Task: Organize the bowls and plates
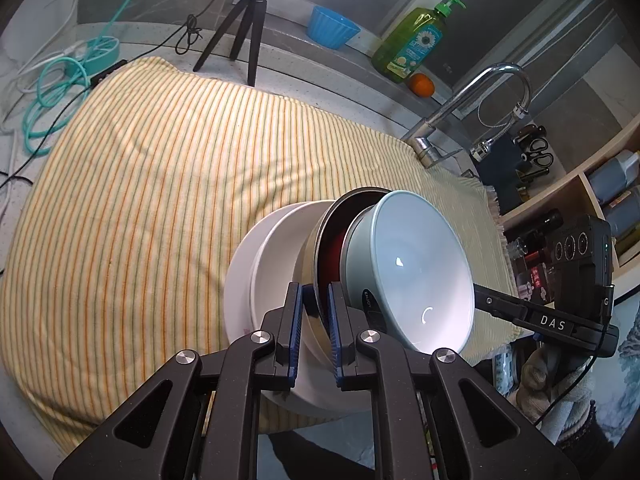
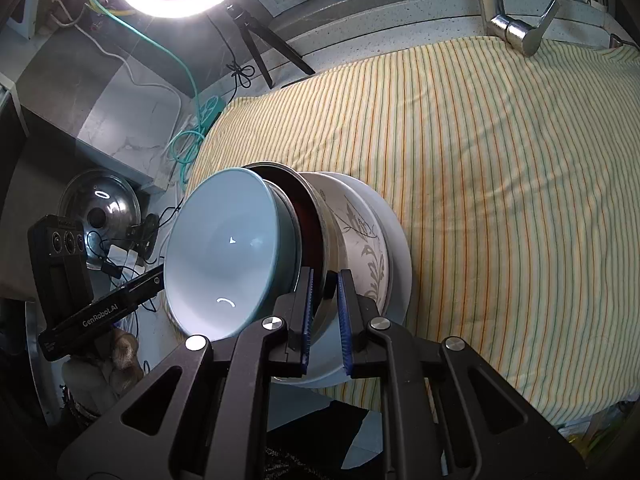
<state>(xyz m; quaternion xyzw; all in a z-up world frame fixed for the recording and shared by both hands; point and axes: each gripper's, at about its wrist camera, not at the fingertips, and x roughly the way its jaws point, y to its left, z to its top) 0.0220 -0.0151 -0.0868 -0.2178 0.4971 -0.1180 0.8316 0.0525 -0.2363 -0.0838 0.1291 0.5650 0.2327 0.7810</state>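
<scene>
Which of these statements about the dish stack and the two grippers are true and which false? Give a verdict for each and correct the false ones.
1. The light blue bowl sits innermost in the nested stack. True.
2. Both grippers hang open above the dishes. False: the left gripper and the right gripper are each shut on the stack's rim.
3. The striped cloth lies under the stack. True.
4. The outermost white dish is red. False: it is white; red shows inside the metal-rimmed dish.
5. The blue fluted cup stands inside the stack. False: it stands apart on the back ledge.
</scene>
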